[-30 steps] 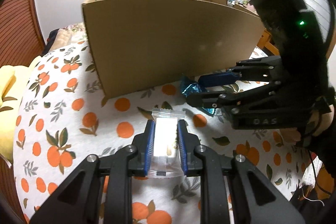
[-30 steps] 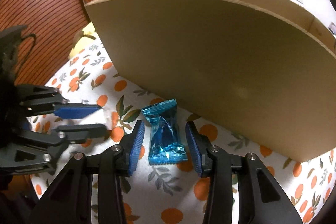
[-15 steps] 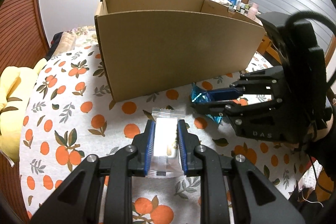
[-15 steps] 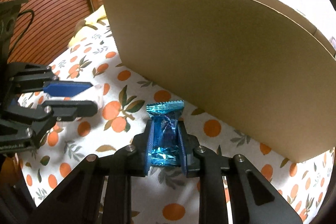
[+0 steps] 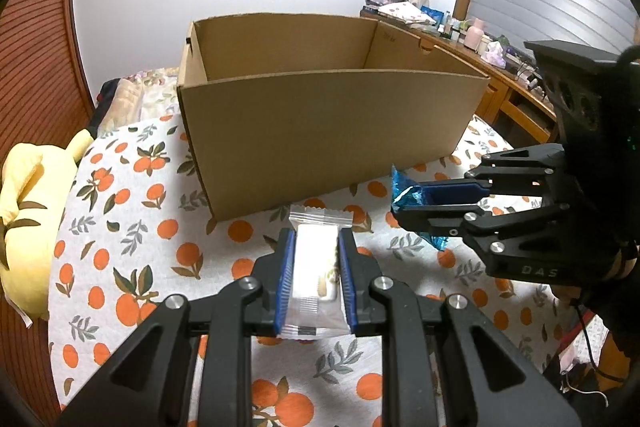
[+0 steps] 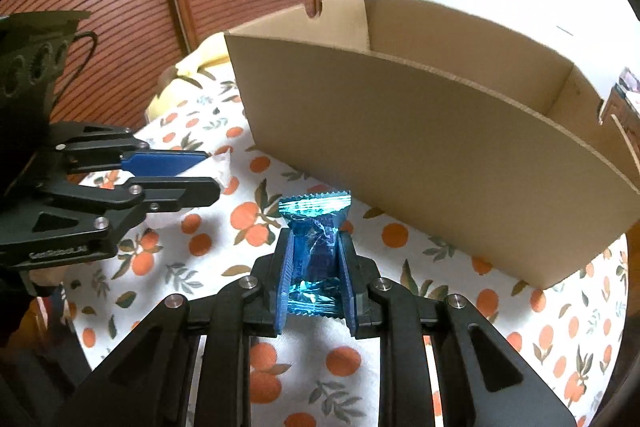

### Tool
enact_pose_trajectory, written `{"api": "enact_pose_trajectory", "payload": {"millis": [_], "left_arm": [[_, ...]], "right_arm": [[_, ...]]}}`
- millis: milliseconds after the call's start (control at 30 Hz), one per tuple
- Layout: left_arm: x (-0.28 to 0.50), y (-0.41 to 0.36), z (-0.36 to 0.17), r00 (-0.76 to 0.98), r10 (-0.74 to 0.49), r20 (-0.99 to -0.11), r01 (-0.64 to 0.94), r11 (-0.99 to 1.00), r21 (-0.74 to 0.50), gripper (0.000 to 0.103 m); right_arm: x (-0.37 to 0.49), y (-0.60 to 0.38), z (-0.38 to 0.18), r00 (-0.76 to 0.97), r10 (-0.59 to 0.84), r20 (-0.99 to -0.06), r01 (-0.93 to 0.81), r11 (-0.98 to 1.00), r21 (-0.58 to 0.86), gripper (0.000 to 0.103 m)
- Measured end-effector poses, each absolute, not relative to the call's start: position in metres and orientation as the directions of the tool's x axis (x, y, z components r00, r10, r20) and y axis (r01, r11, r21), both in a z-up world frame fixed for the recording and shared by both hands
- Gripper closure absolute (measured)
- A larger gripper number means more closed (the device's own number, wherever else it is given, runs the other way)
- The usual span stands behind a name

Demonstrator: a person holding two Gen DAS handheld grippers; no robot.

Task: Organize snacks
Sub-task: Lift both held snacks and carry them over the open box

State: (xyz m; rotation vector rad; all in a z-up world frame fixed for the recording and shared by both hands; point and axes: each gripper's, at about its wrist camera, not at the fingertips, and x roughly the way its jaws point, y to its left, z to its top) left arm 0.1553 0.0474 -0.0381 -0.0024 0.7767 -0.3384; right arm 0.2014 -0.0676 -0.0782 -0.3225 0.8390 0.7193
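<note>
At nine o'clock in the left wrist view a yellow plush toy point(image 5: 24, 211) lies off the edge of the orange-print tablecloth point(image 5: 132, 227). At the centre and towards twelve stands the open cardboard box point(image 5: 320, 131), its top flaps gone and its inside showing no snacks from here. At six o'clock the left gripper point(image 5: 316, 283) has its blue pads clamped on a clear-wrapped white snack point(image 5: 314, 267), lifted off the cloth just short of the box's near wall. At three o'clock the right gripper point(image 5: 416, 205) has its pads pressed on a crinkled blue foil snack point(image 5: 404, 193), also clear of the table; in the right wrist view the right gripper point(image 6: 316, 279) pinches that packet point(image 6: 316, 247) at its waist. Both snacks look bound for the box, and the near wall is the hazard: neither packet appears to sit above the rim yet, so a forward push now could catch a wrapper on the cardboard edge or shove the light box across the cloth. The foil is slick and held narrowly, so it might slip or twist out. The two grippers are near each other and could collide over the opening.
</note>
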Motion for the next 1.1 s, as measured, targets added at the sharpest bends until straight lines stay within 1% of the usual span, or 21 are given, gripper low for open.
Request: {"api": "enact_pose_trajectory", "payload": {"millis": [433,667,933,1100], "left_arm": [[0.152,0.041,-0.023,0.685,-0.312,-0.658,0.316,0.941,-0.118,0.084],[0.16,0.037,-0.001,0.717,-0.325,-0.617,0.332,0.937,-0.108,0.084],[0.179,0.034,0.026,0.751,-0.332,-0.571,0.348,0.933,-0.085,0.084],[0.195,0.033,0.039,0.766,-0.336,-0.548,0.356,0.932,-0.073,0.084]], "right_arm": [[0.179,-0.104,-0.049,0.529,0.466,-0.709,-0.639,0.769,0.028,0.083],[0.174,-0.127,-0.024,0.584,0.468,-0.663,-0.613,0.79,0.017,0.083],[0.184,-0.135,0.007,0.637,0.474,-0.608,-0.603,0.798,-0.01,0.083],[0.193,-0.132,0.018,0.653,0.475,-0.59,-0.604,0.797,-0.028,0.083]]}}
